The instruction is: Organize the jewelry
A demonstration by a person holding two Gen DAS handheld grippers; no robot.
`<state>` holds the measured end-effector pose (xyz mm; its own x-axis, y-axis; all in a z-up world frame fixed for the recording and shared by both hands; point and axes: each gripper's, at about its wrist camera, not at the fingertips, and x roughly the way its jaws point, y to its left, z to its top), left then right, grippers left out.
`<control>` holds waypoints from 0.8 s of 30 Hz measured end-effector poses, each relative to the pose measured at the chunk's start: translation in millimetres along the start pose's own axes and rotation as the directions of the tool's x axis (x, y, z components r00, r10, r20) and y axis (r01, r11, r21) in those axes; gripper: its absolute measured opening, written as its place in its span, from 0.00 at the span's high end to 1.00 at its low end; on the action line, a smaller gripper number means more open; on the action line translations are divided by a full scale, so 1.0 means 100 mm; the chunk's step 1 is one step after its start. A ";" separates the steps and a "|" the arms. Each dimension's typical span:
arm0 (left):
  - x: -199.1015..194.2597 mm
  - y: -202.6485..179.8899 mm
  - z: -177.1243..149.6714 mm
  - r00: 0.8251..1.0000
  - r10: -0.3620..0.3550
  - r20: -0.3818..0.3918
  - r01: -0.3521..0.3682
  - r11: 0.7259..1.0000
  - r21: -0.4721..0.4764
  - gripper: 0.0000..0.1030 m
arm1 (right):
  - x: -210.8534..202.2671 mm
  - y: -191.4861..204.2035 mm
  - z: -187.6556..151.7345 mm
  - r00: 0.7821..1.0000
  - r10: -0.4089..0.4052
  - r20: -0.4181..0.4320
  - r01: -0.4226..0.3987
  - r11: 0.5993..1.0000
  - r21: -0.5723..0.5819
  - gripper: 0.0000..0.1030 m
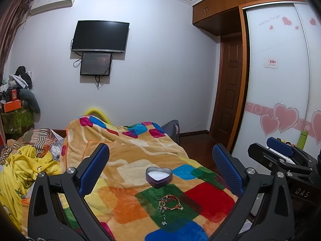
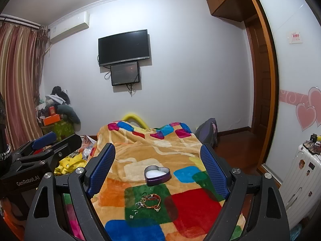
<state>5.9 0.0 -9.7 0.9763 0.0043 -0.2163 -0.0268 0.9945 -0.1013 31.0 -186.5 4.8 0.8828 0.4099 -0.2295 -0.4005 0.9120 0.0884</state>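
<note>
A purple heart-shaped tin (image 1: pixel 159 176) with a white lining stands open on the patchwork blanket (image 1: pixel 124 198); it also shows in the right wrist view (image 2: pixel 157 175). Just in front of it, on a green patch, lies a small pile of jewelry (image 1: pixel 169 201): a red beaded bracelet (image 2: pixel 153 200), rings (image 2: pixel 139 204) and an earring (image 2: pixel 134 214). My left gripper (image 1: pixel 160 170) is open and empty, held above the blanket short of the jewelry. My right gripper (image 2: pixel 158 168) is open and empty, likewise above it. Each gripper shows at the edge of the other's view.
The blanket covers a bed with a yellow garment (image 1: pixel 24 168) heaped at its left. A wardrobe with heart stickers (image 1: pixel 280 120) and a wooden door (image 1: pixel 230 92) stand right. A white suitcase (image 2: pixel 299 178) is at the right. A TV (image 2: pixel 124 47) hangs on the far wall.
</note>
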 end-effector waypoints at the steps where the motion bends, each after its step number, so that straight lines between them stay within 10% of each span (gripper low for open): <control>1: 0.00 -0.01 0.00 1.000 0.001 0.000 -0.001 1.000 0.002 0.00 | 0.00 0.01 -0.01 1.000 0.000 0.000 0.000 1.000 0.000 0.18; 24: -0.01 -0.01 0.02 1.000 -0.008 -0.005 0.008 1.000 -0.002 0.00 | 0.05 -0.01 -0.01 1.000 0.002 -0.011 -0.002 1.000 0.005 0.18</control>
<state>5.6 -0.8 -7.1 0.9753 -0.0045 -0.2207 -0.0193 0.9942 -0.1054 34.9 -185.1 2.8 0.8790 0.4118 -0.2404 -0.4013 0.9112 0.0933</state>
